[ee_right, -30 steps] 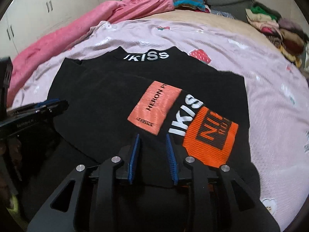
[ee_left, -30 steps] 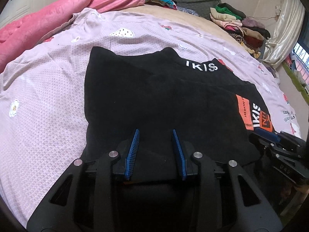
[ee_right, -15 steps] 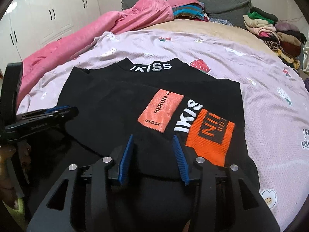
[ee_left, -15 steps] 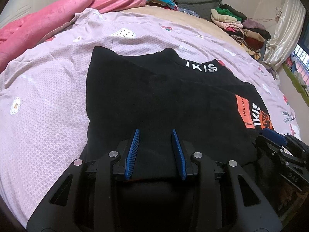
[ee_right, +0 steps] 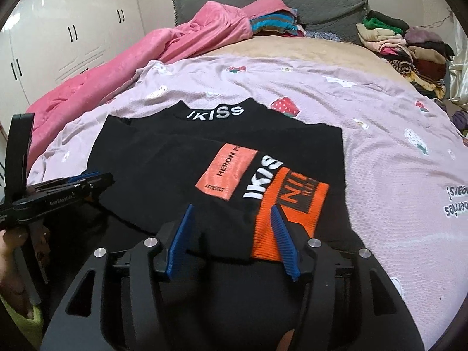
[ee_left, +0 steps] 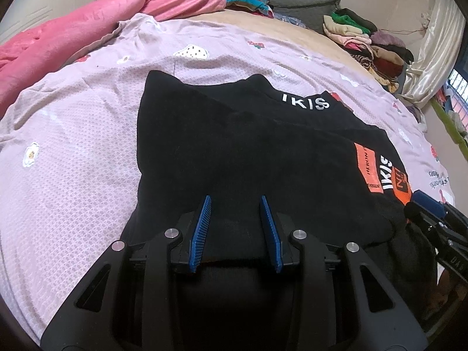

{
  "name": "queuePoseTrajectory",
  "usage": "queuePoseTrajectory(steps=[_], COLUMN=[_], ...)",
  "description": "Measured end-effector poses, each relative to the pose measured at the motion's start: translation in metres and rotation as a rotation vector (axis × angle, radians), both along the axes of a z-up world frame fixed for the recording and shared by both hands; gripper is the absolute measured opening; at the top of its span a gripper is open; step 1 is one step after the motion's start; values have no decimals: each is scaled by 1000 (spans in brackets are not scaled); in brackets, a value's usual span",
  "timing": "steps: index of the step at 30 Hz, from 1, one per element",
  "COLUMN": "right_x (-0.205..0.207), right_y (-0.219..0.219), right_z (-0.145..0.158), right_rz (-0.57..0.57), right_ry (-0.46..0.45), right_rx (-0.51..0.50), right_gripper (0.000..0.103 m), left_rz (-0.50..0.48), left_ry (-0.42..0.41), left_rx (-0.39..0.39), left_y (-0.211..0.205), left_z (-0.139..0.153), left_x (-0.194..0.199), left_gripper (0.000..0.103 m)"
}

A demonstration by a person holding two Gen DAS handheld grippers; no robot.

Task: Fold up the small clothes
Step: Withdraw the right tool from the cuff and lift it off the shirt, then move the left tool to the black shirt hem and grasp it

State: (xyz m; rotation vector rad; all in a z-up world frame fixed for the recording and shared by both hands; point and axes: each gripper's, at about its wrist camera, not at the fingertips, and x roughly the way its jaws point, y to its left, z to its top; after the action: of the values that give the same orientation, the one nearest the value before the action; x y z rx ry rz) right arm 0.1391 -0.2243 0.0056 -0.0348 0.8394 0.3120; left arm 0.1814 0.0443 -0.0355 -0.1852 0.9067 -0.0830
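Jaws on both grippers stand apart with nothing clamped between them: the left gripper (ee_left: 236, 201) hovers over the near hem of the black top (ee_left: 248, 152), its blue pads (ee_left: 201, 231) framing bare black fabric, while the right gripper (ee_right: 232, 213) is spread wider above the same near edge, one pad lying over the orange patch (ee_right: 289, 204). The top lies on the lilac bedsheet (ee_left: 73, 152) near the front of the bed, collar lettering pointing away, and it looks already folded in at the sides, with the printed panel sitting on top toward the right. Beyond it are a pink blanket (ee_right: 117, 70) and a pile of clothes (ee_right: 409, 46) at the far corner. The likely next step is to take the near hem and carry it toward the collar. The risk is that each gripper pinches only the upper layer, since the stacked fabric is thick and dark and its edges are hard to read; the layers would then slide apart and the side folds would open. Uneven lifting by the two hands could also skew the fold. Against the frame a second ago, the right jaws have opened noticeably wider and that gripper has drawn back slightly, while the left gripper has hardly changed.
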Motion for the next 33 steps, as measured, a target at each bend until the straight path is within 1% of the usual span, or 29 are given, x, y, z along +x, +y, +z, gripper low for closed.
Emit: queuePoseTrajectory(steps=[7, 16, 17, 20, 22, 23, 25, 26, 27, 28, 29, 30, 31, 33], right_x=[-5, -11, -12, -14, -16, -16, -18, -19, -20, -21, -22, -23, -24, -27], right_y=[-10, -18, -19, -20, -21, -22, -22, -23, -23, -24, -25, -26, -26, -29], right_z=[9, 19, 20, 22, 25, 26, 28, 29, 30, 32, 33, 35, 36, 39], right_rz=[-24, -37, -37, -40, -41, -41, -41, -43, -44, -45, -47, -49, -52, -57], right_ry=[-19, -40, -43, -50, -56, -58, -62, -66, -68, -72, -77, -81, -84, -92], right_rx=[13, 26, 29, 33, 36, 38, 43, 44, 45, 48, 52, 54, 56, 68], right_gripper=[60, 65, 66, 68, 68, 70, 74, 76, 76, 78, 81, 84, 87, 88], left_rz=[5, 11, 12, 17, 20, 23, 26, 30, 35, 43, 54, 74, 82, 84], left_ry=[-8, -26, -30, -41, -54, -61, -73, -78, -84, -91, -97, -110, -117, -118], left_rx=[-11, -12, -12, -7, -5, -1, -1, -2, -1, 4, 10, 19, 18, -3], left_y=[0, -1, -1, -1, -1, -1, -1, 0, 0, 1, 1, 3, 4, 7], left_z=[6, 18, 20, 25, 30, 33, 37, 39, 42, 44, 46, 50, 51, 55], left_x=[-6, -19, -21, -26, -30, -33, -37, -39, -41, -43, -45, -47, -49, -51], left_gripper=[28, 41, 44, 47, 53, 58, 61, 65, 73, 77, 88, 93, 93, 93])
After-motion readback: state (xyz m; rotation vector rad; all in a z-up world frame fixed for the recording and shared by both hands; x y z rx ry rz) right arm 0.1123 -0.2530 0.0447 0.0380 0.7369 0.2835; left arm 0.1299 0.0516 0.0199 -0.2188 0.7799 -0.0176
